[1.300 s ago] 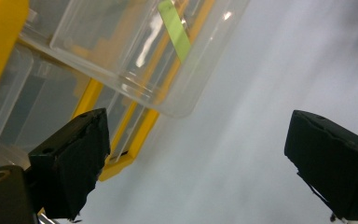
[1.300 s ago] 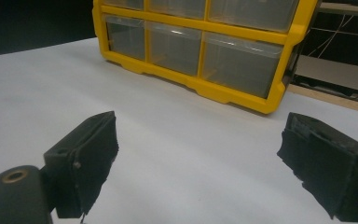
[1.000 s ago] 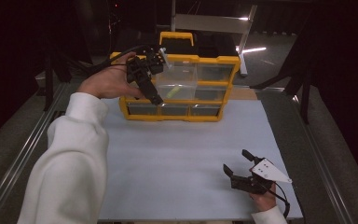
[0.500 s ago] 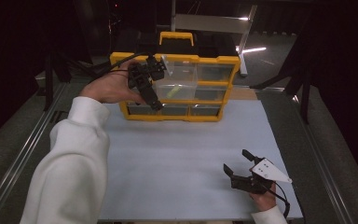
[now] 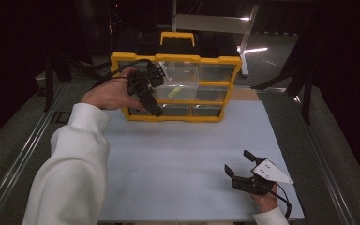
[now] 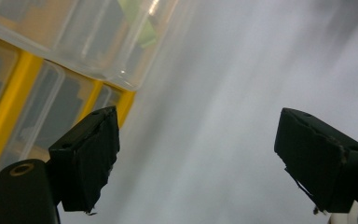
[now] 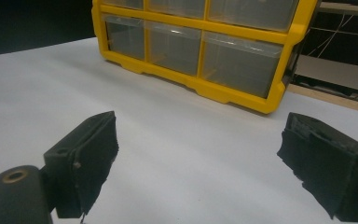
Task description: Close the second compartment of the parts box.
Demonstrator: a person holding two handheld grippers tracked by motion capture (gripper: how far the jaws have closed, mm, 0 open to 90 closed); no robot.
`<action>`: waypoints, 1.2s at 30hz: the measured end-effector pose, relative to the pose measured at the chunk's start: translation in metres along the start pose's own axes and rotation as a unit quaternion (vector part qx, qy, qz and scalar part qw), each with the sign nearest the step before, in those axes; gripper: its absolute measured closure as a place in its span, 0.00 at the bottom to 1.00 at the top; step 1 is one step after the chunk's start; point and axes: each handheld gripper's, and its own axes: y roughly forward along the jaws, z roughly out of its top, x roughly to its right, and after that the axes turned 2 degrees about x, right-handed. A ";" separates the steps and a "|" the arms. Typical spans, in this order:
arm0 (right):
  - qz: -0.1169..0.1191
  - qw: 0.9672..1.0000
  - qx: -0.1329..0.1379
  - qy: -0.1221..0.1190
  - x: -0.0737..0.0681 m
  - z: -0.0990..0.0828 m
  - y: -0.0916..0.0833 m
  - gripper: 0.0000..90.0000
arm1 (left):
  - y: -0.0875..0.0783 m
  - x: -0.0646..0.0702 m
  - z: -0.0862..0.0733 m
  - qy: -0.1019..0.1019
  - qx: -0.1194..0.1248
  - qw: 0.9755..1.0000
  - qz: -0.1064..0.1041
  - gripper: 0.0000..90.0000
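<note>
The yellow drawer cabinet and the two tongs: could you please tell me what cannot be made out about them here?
- Yellow drawer cabinet, high view: the left hand and left tongs cover its left drawers.
- Green item, left gripper view: cut off by the top edge, blurred behind clear plastic; its kind is unclear.
- Cabinet top, right gripper view: cut off by the upper edge.
- Right tongs, high view: small; nothing lies between the open jaws.

Yellow-framed drawer cabinet (image 5: 225, 86) with clear plastic drawers in rows, standing upright at the far edge of the white table, a yellow handle on top. One clear drawer (image 5: 174, 92) in the middle row, left of centre, stands pulled out toward the near side; a pale green item (image 5: 172, 93) lies inside it.
</note>
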 end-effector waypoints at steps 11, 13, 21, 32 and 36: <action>0.000 1.000 0.000 -0.002 -0.001 0.000 0.000 0.12 | 0.013 0.002 -0.004 0.014 0.013 0.999 -0.027 0.43; 0.000 1.000 0.000 -0.002 -0.001 0.000 0.000 0.12 | 0.015 0.003 -0.004 0.016 0.015 0.999 -0.024 0.47; 0.000 1.000 0.000 -0.004 -0.001 0.000 0.000 0.12 | 0.023 0.003 -0.005 0.013 0.023 1.000 -0.015 0.64; 0.000 1.000 0.000 -0.005 -0.001 0.000 0.000 0.12 | 0.029 0.004 -0.004 0.018 0.041 0.999 0.000 0.84; 0.000 1.000 0.000 -0.006 0.000 0.000 0.000 0.12 | 0.030 0.005 -0.003 0.021 0.048 0.999 0.003 0.95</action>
